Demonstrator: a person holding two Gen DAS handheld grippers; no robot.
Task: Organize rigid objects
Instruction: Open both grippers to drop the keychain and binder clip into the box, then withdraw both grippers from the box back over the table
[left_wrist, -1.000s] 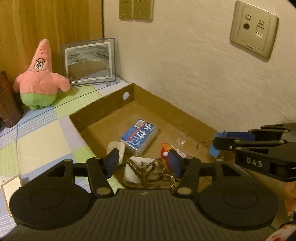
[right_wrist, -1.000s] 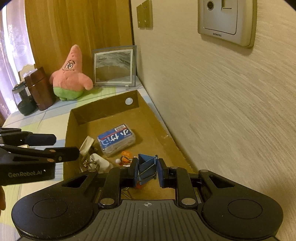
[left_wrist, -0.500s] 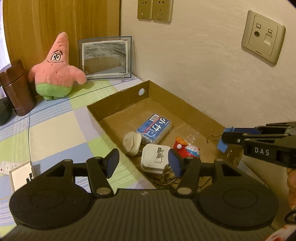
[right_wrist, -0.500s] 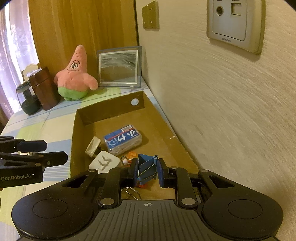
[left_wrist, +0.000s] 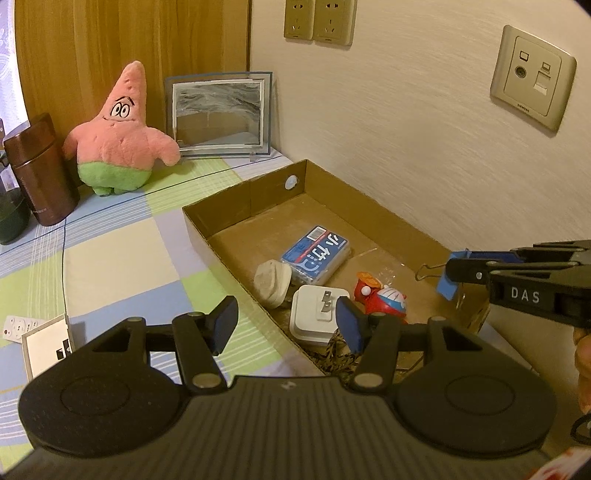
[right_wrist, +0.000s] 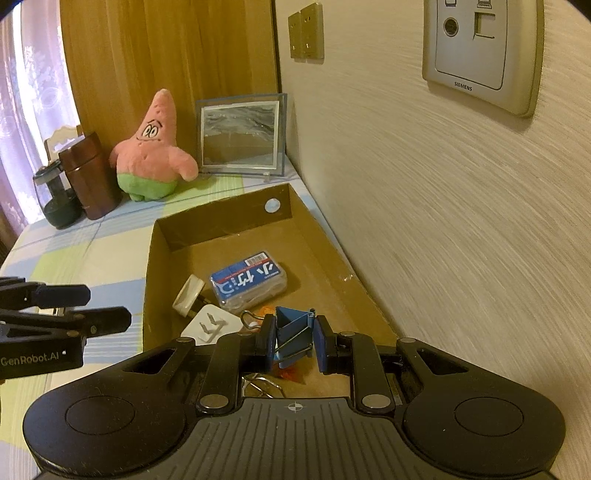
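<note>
The right claw (right_wrist: 294, 341) is clamping a blue binder clip (right_wrist: 293, 332) above the near end of the cardboard box (left_wrist: 236, 206), which is sitting on the checked worktop (left_wrist: 122, 258). The left claw (left_wrist: 284, 325) is hanging with its jaws apart (nothing between them) over the box's near edge.

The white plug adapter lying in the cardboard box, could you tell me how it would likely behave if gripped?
The white plug adapter looks like hard, smooth plastic, so probably stiff and slightly slippery. Its boxy shape lies flat, so rolling seems unlikely. Upturned metal prongs might snag a claw pad.
</note>
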